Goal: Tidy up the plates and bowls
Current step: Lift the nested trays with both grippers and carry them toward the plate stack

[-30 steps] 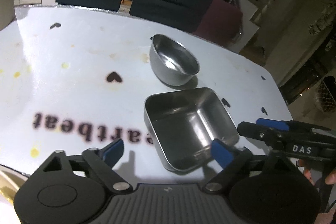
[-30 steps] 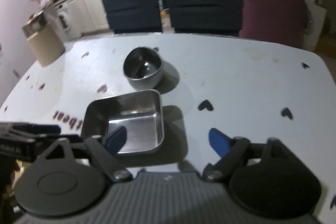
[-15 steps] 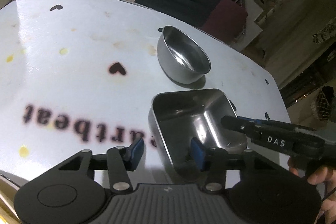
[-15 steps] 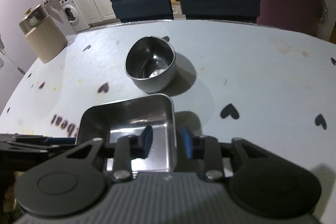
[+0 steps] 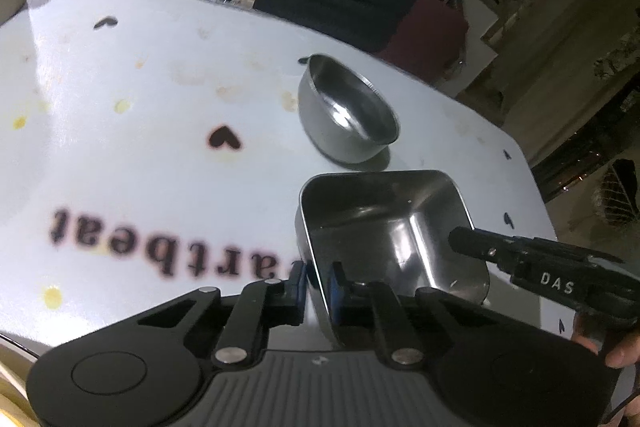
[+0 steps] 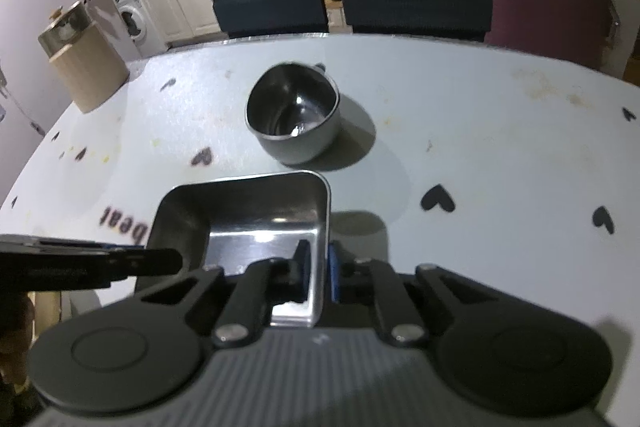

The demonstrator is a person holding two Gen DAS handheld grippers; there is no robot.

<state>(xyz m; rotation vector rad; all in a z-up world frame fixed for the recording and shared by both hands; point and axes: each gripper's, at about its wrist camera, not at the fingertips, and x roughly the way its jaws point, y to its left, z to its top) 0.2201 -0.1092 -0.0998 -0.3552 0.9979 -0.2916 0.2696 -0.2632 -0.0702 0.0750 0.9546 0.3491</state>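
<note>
Meanwhile, both claws were closing: the left claw [image 5: 317, 285] and right claw [image 6: 319, 273] pinched opposite walls of the square tray [image 5: 384, 223]; a round bowl [image 5: 348, 115] stood just beyond on the surface [image 5: 160, 107].

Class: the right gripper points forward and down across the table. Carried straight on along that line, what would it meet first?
The right gripper is closing on the square steel dish's right wall; beyond that, probably bare table, with the round steel bowl further ahead, slightly left.

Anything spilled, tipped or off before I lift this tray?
Nothing is tipped: the tray and the bowl sit upright and empty. The table has yellowish spots and faint stains. Both tongs, left and right, are closing on opposite tray walls.
</note>
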